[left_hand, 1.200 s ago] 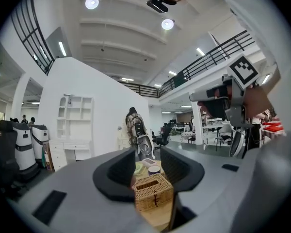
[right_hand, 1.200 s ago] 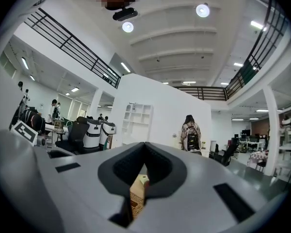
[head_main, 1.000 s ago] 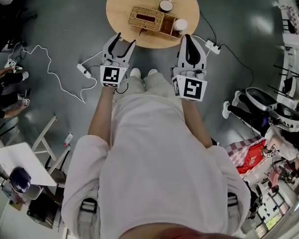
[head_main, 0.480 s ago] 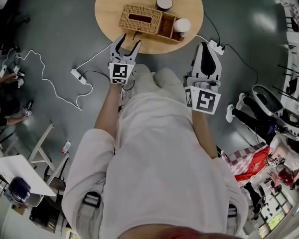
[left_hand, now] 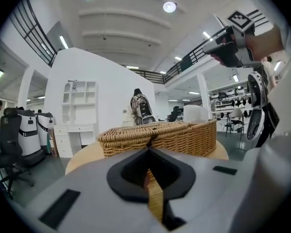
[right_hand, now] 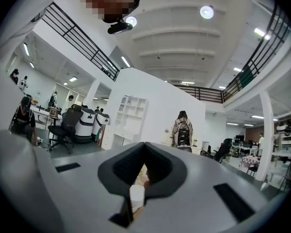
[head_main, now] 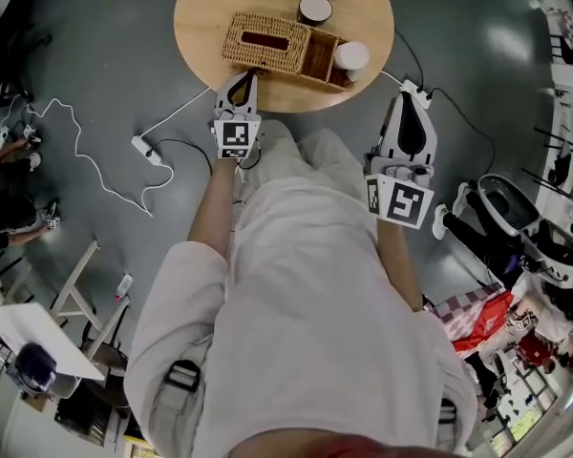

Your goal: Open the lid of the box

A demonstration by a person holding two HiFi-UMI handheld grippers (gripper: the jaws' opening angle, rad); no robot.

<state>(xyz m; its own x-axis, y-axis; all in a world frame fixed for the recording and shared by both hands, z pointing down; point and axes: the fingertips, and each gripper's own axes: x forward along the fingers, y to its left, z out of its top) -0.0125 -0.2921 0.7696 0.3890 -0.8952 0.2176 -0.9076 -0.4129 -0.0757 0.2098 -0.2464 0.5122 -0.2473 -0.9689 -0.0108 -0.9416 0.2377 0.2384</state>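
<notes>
A wicker box (head_main: 267,41) with a flat woven lid lies on the round wooden table (head_main: 205,12). My left gripper (head_main: 245,74) reaches over the table's near edge, its tips at the box's front wall. In the left gripper view the box (left_hand: 157,135) fills the middle. A small dark loop (left_hand: 152,141) hangs from the lid's front edge, right where my left gripper (left_hand: 148,152) is shut on it. My right gripper (head_main: 413,98) is shut on nothing and hangs right of the table, above the floor. Its jaws (right_hand: 144,147) point across the room.
The basket's open right compartment holds a white cup (head_main: 350,57). A dark round bowl (head_main: 315,9) stands behind the box. Power strips (head_main: 141,146) (head_main: 411,92) and white cables lie on the grey floor. A folding stand (head_main: 81,275) and chairs stand around.
My left gripper moved forward from open over the floor to the box's front, and its jaws came together. My right gripper drifted right, away from the table.
</notes>
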